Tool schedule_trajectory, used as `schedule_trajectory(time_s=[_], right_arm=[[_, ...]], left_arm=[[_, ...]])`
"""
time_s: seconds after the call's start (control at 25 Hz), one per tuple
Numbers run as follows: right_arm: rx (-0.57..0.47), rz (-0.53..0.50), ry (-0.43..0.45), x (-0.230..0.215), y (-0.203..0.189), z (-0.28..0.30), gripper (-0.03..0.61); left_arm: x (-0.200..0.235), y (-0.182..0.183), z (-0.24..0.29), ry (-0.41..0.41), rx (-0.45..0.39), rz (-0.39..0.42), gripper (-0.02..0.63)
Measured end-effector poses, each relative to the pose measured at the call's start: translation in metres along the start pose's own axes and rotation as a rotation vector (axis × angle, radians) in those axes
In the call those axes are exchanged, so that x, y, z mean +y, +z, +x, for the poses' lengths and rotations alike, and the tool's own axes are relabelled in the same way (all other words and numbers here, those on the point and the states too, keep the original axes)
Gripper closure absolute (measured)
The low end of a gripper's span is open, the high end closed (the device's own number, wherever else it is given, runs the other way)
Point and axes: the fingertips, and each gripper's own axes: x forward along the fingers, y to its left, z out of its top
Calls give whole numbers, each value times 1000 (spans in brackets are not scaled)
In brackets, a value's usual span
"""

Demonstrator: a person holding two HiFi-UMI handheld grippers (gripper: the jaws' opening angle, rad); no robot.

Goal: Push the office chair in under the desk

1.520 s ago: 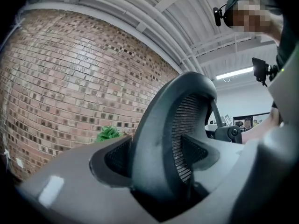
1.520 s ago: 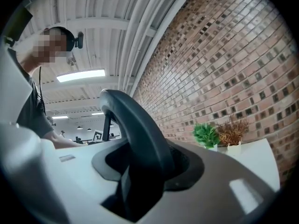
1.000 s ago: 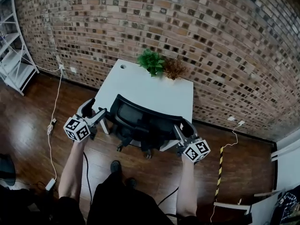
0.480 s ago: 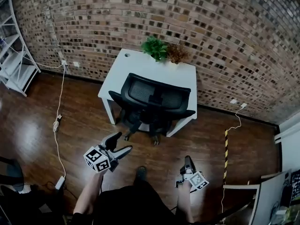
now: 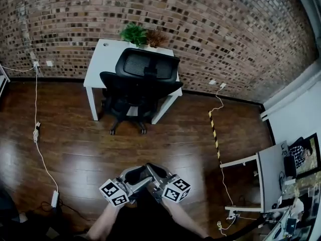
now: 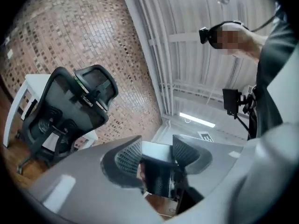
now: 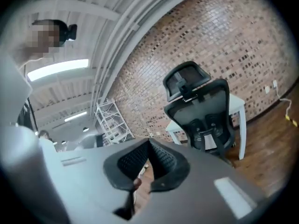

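Office chair (image 5: 140,84) stands at the front side of the desk (image 5: 103,59). By my judgement it is already pushed in. The seat seems to be under the desk top, and the backrest stands just beside the desk's front edge, turned a little and not fully parallel to it. Both grippers are well apart from the desk, on the same side as the chair, and touch no part of the chair.

The left gripper (image 6: 156,146) has just been closing its jaws, and now only a narrow gap is between the pads. A dark part shows in this gap. I take it for a piece of the other tool, because the two lie just beside one another. Whether the pads press on it, I cannot tell. The right gripper (image 7: 148,141) has its jaws fully together and holds nothing.

If a correction is wanted, I would put both closed grippers on the top rim of the backrest, one at each side of the headrest. The push should go level and equal toward the desk, so that the castors roll straight and the chair becomes parallel to the front edge. The armrests should pass under the desk top and not hit it or the desk legs. It is better to stop gently, because two plants (image 5: 134,34) stand at the desk's far edge and could shake.

No brand or label can be read on the chair or the desk. The cubes on the grippers carry only black and white square patterns, no words. A small sign (image 6: 205,136) high above the desk is too blurred to read.
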Motion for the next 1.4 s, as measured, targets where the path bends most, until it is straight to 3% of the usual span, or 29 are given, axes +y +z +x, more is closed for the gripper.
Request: schedule_trajectory(time_s=[0.08, 0.28, 0.44, 0.64, 0.88, 0.96, 1.08, 1.2, 1.4], right_arm=[[-44, -83, -1, 32, 3, -10, 571], [-128, -193, -42, 103, 28, -33, 571], [-152, -333, -45, 134, 30, -59, 571], [-163, -445, -25, 143, 15, -144, 571], [-189, -525, 86, 103, 25, -265, 571], [-178, -505, 111, 100, 28, -306, 571], [-134, -386, 165, 110, 21, -326, 571], [-144, -357, 234, 113, 10, -332, 571], [-171, -323, 254, 140, 23, -372, 571]], left_arm=[[-25, 16, -20, -17, -22, -2, 346], [-87, 61, -41, -38, -72, 36, 348], [-130, 64, -49, -101, -54, 100, 367], [-211, 19, -31, -134, 9, 190, 328], [-299, -58, 50, -124, 29, 314, 245], [-328, -79, 70, -113, 39, 365, 242], [-342, -91, 71, -46, 61, 422, 282], [-345, -102, 67, 22, 86, 441, 295], [-391, -97, 74, 70, 122, 454, 341]])
